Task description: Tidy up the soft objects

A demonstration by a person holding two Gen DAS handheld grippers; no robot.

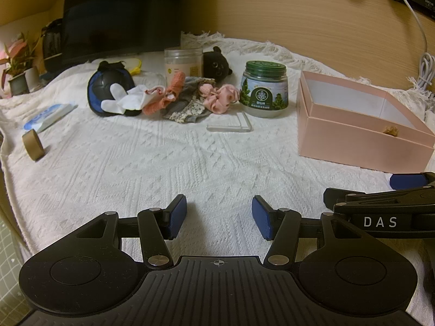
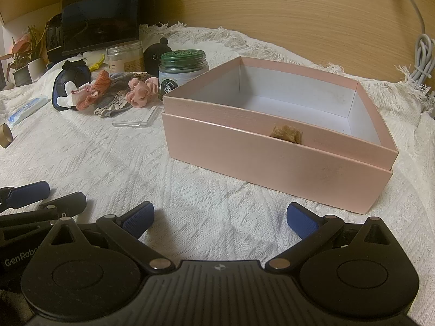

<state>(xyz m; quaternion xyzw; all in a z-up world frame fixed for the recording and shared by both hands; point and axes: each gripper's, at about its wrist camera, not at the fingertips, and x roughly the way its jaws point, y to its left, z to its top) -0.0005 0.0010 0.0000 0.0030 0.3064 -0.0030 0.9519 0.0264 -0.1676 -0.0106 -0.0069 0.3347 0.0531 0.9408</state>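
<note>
A heap of soft things lies at the back of the white knitted cloth: white socks (image 1: 127, 100), an orange knit sock (image 1: 165, 95), a grey floral cloth (image 1: 187, 108) and a pink scrunchie (image 1: 221, 97), also in the right wrist view (image 2: 141, 92). An open pink box (image 1: 361, 133) stands to the right; in the right wrist view (image 2: 274, 157) it is straight ahead, inside white, with a tan tuft (image 2: 285, 134) on its front wall. My left gripper (image 1: 218, 217) is open and empty, low over the cloth. My right gripper (image 2: 220, 220) is open and empty before the box.
A green-lidded jar (image 1: 263, 92), a clear jar (image 1: 183, 63), a black plush (image 1: 216, 63) and a black-and-blue ball (image 1: 108, 87) stand around the heap. A clear acrylic piece (image 1: 231, 126) lies in front. A tape roll (image 1: 32, 144) and a tissue pack (image 1: 49, 115) sit left.
</note>
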